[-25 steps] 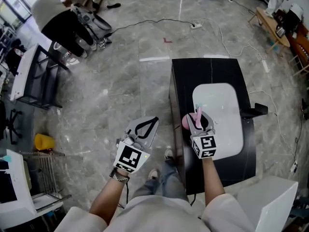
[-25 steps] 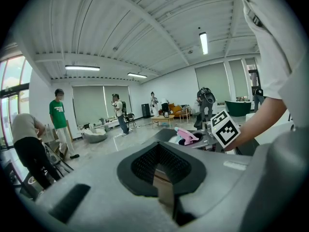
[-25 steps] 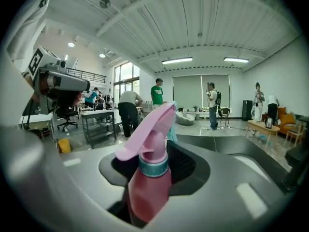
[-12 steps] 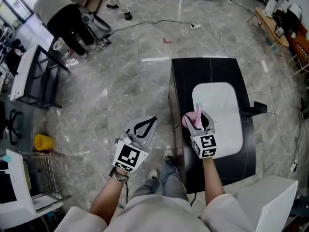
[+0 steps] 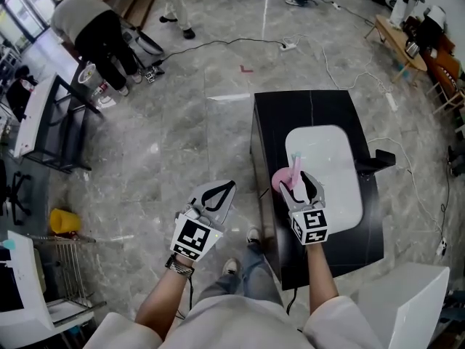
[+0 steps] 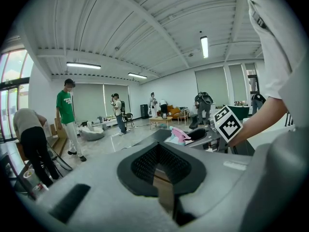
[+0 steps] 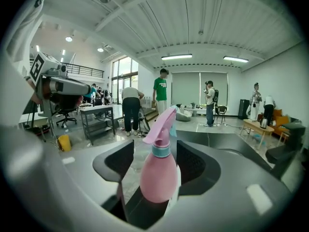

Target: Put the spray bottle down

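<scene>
A pink spray bottle [image 5: 284, 181] [image 7: 159, 170] with a pale blue collar stands upright near the front left of the black table [image 5: 312, 107], beside a white mat [image 5: 330, 162]. My right gripper [image 5: 298, 183] [image 7: 155, 153] straddles it. Its jaws are opening, and the pads stand clear of the bottle on both sides. My left gripper [image 5: 231, 185] [image 6: 159, 144] hangs over the floor left of the table, shut, with nothing in it. In the left gripper view the bottle [image 6: 177, 135] and the right gripper [image 6: 203, 134] show at the right.
A black bracket [image 5: 378, 160] juts from the table's right edge. A white box [image 5: 407, 297] sits near my right side. Cables run over the floor behind the table. Several people stand at the far left by a metal rack [image 5: 51, 129]; a yellow bucket [image 5: 64, 220] is near it.
The right gripper's jaws have spread away from the bottle, which stays standing on the table. The right hand has drawn slightly back. The left gripper has kept still.
</scene>
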`<control>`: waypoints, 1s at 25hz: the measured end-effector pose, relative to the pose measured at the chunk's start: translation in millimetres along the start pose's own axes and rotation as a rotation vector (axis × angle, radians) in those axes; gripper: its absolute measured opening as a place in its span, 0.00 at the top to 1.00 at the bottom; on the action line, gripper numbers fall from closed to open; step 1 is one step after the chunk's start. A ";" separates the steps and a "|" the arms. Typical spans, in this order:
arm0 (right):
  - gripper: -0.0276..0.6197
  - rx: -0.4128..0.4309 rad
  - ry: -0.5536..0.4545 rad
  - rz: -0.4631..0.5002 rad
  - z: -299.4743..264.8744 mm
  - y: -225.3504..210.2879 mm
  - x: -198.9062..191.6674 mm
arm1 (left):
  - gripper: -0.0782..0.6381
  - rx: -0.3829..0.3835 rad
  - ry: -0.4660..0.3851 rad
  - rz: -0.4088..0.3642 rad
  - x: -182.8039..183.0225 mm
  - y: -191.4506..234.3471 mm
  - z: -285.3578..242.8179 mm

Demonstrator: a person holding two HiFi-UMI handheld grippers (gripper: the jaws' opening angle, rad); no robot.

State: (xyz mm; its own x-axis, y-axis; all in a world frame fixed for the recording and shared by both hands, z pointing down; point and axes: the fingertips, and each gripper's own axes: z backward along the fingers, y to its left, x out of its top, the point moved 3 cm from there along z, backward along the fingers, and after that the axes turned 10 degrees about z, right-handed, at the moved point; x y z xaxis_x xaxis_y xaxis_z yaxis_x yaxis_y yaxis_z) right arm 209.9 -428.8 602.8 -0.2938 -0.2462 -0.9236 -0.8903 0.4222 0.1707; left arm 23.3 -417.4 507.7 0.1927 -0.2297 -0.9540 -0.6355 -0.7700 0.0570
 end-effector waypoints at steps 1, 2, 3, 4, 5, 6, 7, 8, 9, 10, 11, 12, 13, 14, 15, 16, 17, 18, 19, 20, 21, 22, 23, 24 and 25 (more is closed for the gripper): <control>0.54 -0.004 0.003 -0.002 4.2 0.6 -0.4 | 0.89 -0.003 -0.004 0.005 -0.5 -1.2 1.7; 0.53 -0.008 0.005 -0.003 8.4 1.5 -0.5 | 0.89 -0.005 -0.007 0.008 -0.8 -2.4 3.7; 0.53 -0.012 0.009 -0.003 12.8 2.5 -0.3 | 0.89 -0.006 -0.010 0.009 -1.1 -3.5 6.1; 0.53 -0.015 0.013 -0.005 17.3 3.8 0.3 | 0.89 -0.006 -0.012 0.008 -1.1 -4.6 8.6; 0.53 -0.018 0.017 -0.007 22.2 5.5 1.2 | 0.89 -0.006 -0.015 0.008 -0.8 -5.8 11.2; 0.53 -0.020 0.019 -0.010 27.3 7.4 2.3 | 0.89 -0.007 -0.019 0.008 -0.4 -7.2 13.8; 0.53 -0.021 0.021 -0.010 32.6 9.5 3.5 | 0.89 -0.008 -0.022 0.007 0.2 -8.9 16.6; 0.53 -0.023 0.023 -0.009 37.9 11.7 4.6 | 0.89 -0.009 -0.026 0.007 1.0 -10.8 19.5; 0.53 -0.024 0.025 -0.010 43.0 13.9 5.5 | 0.89 -0.011 -0.030 0.006 1.8 -12.7 22.6; 0.53 -0.024 0.028 -0.013 47.9 16.0 6.2 | 0.89 -0.012 -0.034 0.004 2.7 -14.6 26.1; 0.53 -0.024 0.030 -0.020 52.4 18.1 7.0 | 0.89 -0.012 -0.038 0.003 3.6 -16.1 29.8; 0.53 -0.024 0.030 -0.029 57.0 20.0 8.3 | 0.89 -0.013 -0.041 0.001 4.6 -17.4 33.5; 0.53 -0.026 0.028 -0.037 61.6 21.6 10.2 | 0.89 -0.013 -0.044 0.000 5.9 -18.5 37.1; 0.53 -0.030 0.025 -0.041 66.5 22.7 12.7 | 0.89 -0.014 -0.048 -0.001 7.3 -19.5 40.2; 0.53 -0.035 0.021 -0.042 71.7 23.5 15.7 | 0.89 -0.015 -0.053 -0.002 8.7 -20.5 43.0; 0.53 -0.041 0.015 -0.040 77.2 24.3 19.1 | 0.89 -0.015 -0.058 -0.003 9.9 -21.5 45.5; 0.53 -0.046 0.009 -0.036 82.8 25.3 22.7 | 0.89 -0.015 -0.063 -0.004 10.8 -22.4 47.9; 0.54 -0.050 0.001 -0.033 88.4 26.5 26.5 | 0.89 -0.015 -0.068 -0.004 11.6 -23.3 50.1; 0.55 -0.054 -0.008 -0.029 94.0 27.7 30.5 | 0.89 -0.015 -0.073 -0.005 12.6 -24.2 52.3; 0.55 -0.057 -0.016 -0.027 99.6 28.8 34.7 | 0.89 -0.016 -0.078 -0.007 13.9 -25.3 54.4; 0.55 -0.062 -0.024 -0.026 105.3 29.7 39.2 | 0.89 -0.017 -0.083 -0.009 15.7 -26.6 56.6; 0.55 -0.066 -0.032 -0.025 111.0 30.6 43.9 | 0.89 -0.019 -0.089 -0.012 18.0 -28.1 58.9; 0.55 -0.070 -0.039 -0.026 116.8 31.6 49.0 | 0.89 -0.022 -0.095 -0.015 20.6 -29.8 61.3; 0.55 -0.074 -0.048 -0.029 122.6 32.7 54.3 | 0.89 -0.025 -0.101 -0.019 23.2 -31.8 63.8; 0.55 -0.075 -0.059 -0.034 128.5 34.1 59.5 | 0.89 -0.029 -0.106 -0.022 25.6 -34.1 66.4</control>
State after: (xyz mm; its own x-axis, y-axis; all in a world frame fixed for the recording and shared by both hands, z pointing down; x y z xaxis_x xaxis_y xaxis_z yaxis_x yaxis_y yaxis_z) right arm 206.8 -316.9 509.5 -0.2439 -0.2067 -0.9475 -0.9235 0.3476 0.1619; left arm 0.3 -357.4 461.8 0.1250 -0.1493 -0.9809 -0.6098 -0.7914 0.0427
